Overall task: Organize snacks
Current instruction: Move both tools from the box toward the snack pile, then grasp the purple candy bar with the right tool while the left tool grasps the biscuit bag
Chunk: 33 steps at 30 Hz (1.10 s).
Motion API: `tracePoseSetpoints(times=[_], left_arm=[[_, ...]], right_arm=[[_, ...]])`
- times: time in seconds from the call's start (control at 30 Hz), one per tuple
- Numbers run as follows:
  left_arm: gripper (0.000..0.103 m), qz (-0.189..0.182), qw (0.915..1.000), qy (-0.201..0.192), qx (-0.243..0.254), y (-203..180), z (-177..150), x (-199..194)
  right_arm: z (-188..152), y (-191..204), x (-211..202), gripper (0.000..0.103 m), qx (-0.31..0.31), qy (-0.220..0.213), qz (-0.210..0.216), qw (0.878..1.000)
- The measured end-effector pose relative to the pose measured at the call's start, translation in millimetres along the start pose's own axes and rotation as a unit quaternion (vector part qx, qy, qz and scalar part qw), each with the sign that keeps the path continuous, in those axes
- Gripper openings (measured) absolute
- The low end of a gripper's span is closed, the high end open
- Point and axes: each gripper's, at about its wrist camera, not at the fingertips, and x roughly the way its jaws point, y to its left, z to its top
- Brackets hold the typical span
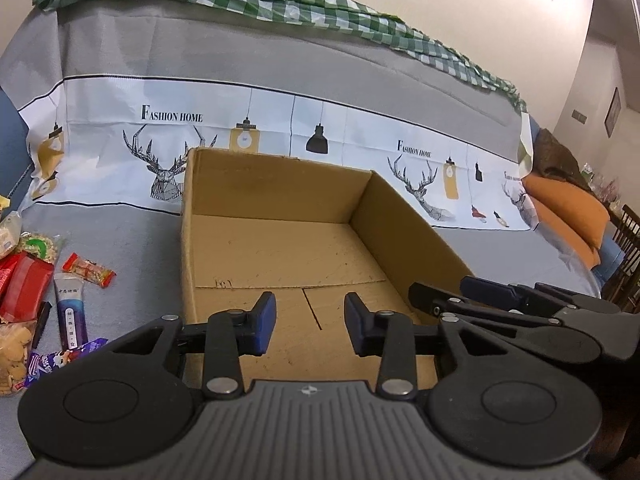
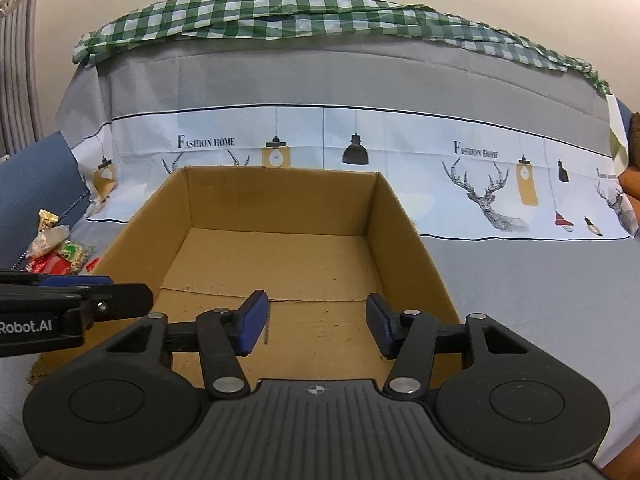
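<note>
Both tongs are hovering side by side over the near edge of an open cardboard box sitting on a sofa draped in a grey printed cover. The left tongs are standing partly apart, holding nothing between the blue pads. The right tongs are gaping a little wider, also gripping nothing. The box is showing only its bare floor. The snacks are lying in a loose heap on the cover to the left of the box: red packets, a biscuit bag, a purple-and-white tube nearest the box wall. A green checked cloth is lying along the sofa back
</note>
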Motion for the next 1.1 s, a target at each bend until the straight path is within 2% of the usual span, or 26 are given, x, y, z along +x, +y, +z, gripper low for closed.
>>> tracePoseSetpoints(times=[0.2,0.3,0.43,0.5,0.57,0.63,0.7,0.77,0.83,0.93,0.97,1.0,1.07,1.1], left_arm=[[0.041,-0.020,0.9997,-0.003,0.010,-3.5,1.0,-4.3],[0.041,-0.042,0.9989,0.006,0.019,-1.5,3.2,-6.7],[0.029,-0.082,0.9953,0.045,0.025,12.3,15.1,-6.1],[0.022,-0.089,0.9931,0.046,0.060,18.6,25.2,-12.6],[0.022,-0.087,0.9902,0.043,0.101,26.5,31.2,-20.1],[0.021,-0.083,0.9892,0.040,0.114,40.2,31.1,-27.8],[0.021,-0.077,0.9916,0.036,0.097,60.5,24.9,-31.5],[0.020,-0.071,0.9961,0.041,0.032,85.9,15.4,-30.2],[0.019,-0.064,0.9977,0.015,0.018,97.1,17.5,-36.9],[0.019,-0.082,0.9964,0.013,-0.016,112.0,19.0,-39.8],[0.019,-0.081,0.9966,0.003,-0.014,113.3,19.0,-43.3],[0.019,-0.086,0.9962,-0.002,-0.010,114.9,17.5,-46.1],[0.019,-0.090,0.9958,0.009,0.010,116.9,12.7,-50.3],[0.019,-0.077,0.9963,0.021,0.033,116.1,9.6,-54.0]], right_arm=[[-1.4,0.3,0.9,0.056,-0.004,0.002,0.002,1.000],[-2.0,1.5,5.2,0.055,-0.011,0.013,0.004,1.000],[-2.0,5.9,7.1,0.054,-0.012,0.017,0.007,1.000],[0.3,6.8,6.1,0.052,-0.005,0.015,0.017,1.000],[1.5,10.6,4.1,0.047,-0.002,0.011,0.025,1.000],[2.0,15.4,2.0,0.044,-0.003,0.007,0.029,1.000],[3.1,20.9,0.9,0.041,-0.001,0.002,0.033,0.999],[5.2,26.7,0.0,0.039,0.002,-0.002,0.042,0.999],[7.4,33.9,1.0,0.039,-0.002,-0.004,0.049,0.999],[10.3,47.9,2.6,0.033,0.002,-0.003,0.063,0.998],[11.0,52.9,2.3,0.030,0.006,-0.002,0.069,0.998],[11.8,57.9,3.2,0.023,0.005,-0.003,0.072,0.997],[14.5,70.3,2.1,0.016,0.009,-0.012,0.083,0.996],[15.4,75.0,0.2,0.015,0.011,-0.018,0.091,0.996]])
